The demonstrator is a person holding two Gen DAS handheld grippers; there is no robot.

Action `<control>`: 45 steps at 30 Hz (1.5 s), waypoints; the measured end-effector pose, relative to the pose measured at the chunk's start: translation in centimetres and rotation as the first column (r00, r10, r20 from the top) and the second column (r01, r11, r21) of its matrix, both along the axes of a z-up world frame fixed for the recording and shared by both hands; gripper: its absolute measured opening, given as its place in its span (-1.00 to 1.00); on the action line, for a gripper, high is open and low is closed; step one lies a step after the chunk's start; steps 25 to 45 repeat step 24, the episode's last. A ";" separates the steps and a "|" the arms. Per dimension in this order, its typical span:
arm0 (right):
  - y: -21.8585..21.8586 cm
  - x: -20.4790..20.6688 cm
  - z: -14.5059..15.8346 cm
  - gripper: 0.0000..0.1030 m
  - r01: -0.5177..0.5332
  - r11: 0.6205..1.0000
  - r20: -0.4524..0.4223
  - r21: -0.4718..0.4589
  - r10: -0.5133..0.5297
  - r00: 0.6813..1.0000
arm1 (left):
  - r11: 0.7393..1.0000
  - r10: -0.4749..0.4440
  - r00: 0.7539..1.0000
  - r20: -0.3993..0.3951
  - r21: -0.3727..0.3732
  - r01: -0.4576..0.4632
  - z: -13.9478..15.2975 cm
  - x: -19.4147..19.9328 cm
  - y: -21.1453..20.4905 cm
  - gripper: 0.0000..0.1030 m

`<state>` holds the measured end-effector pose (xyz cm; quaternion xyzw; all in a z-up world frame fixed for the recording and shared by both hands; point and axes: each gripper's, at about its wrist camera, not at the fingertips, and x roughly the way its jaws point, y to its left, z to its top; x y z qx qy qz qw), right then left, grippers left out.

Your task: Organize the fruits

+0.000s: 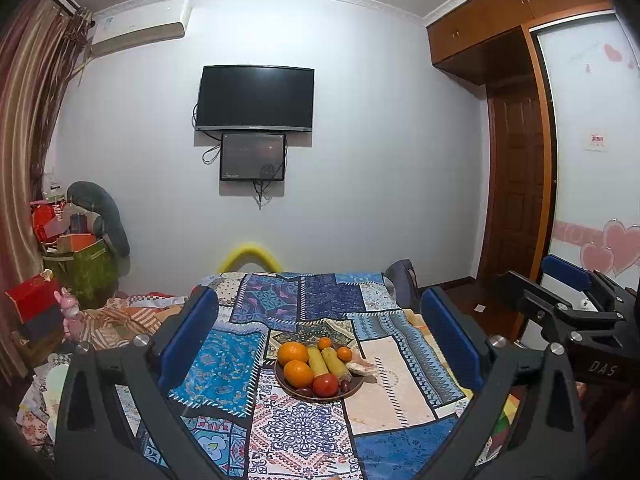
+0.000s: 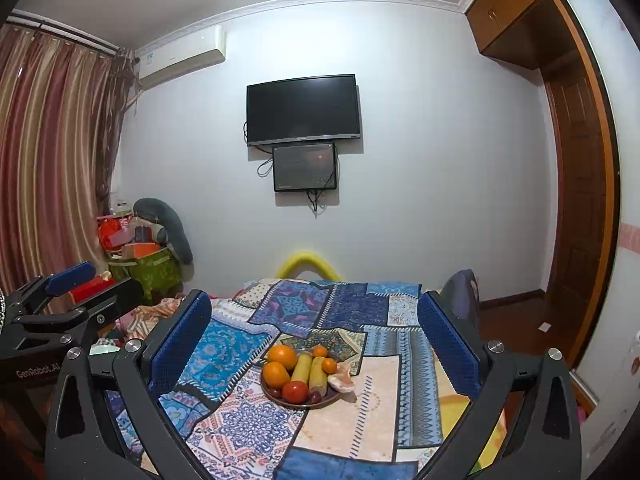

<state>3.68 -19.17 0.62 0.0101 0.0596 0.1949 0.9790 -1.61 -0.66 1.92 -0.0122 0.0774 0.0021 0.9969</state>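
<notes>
Fruits are lying piled on a dark plate [image 1: 356, 390] on the patchwork-covered surface [image 1: 384, 408], framed between the blue fingers of each claw. The left claw [image 1: 320, 336] and the right claw [image 2: 316, 338] are both hanging wide and holding nothing, well back from the plate. Oranges [image 1: 298, 373], two corn cobs [image 1: 335, 361] and a tomato [image 1: 325, 385] are touching one another.

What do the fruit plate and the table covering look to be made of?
The plate looks like dark, glossy glass or glazed ceramic: its rim catches a slight sheen, though too little shows to decide. The table covering looks like printed woven cloth, matte, with patchwork patterns and soft creases at its far edge.
</notes>
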 end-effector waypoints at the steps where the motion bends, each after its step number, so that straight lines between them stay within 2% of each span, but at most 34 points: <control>1: 0.0 0.0 -0.1 1.00 0.000 1.000 0.000 0.000 0.000 1.000 | 1.000 -0.004 1.000 0.000 0.000 0.004 0.0 0.0 0.0 0.99; 20: 0.0 0.0 0.0 1.00 0.000 1.000 -0.004 0.001 0.000 1.000 | 0.999 -0.038 0.999 -0.016 -0.001 0.038 -0.2 0.3 -0.2 1.00; 45: 0.0 0.0 -0.1 1.00 0.000 1.000 -0.005 -0.001 0.000 1.000 | 0.999 -0.035 0.999 -0.025 -0.006 0.035 -0.3 0.7 -0.1 1.00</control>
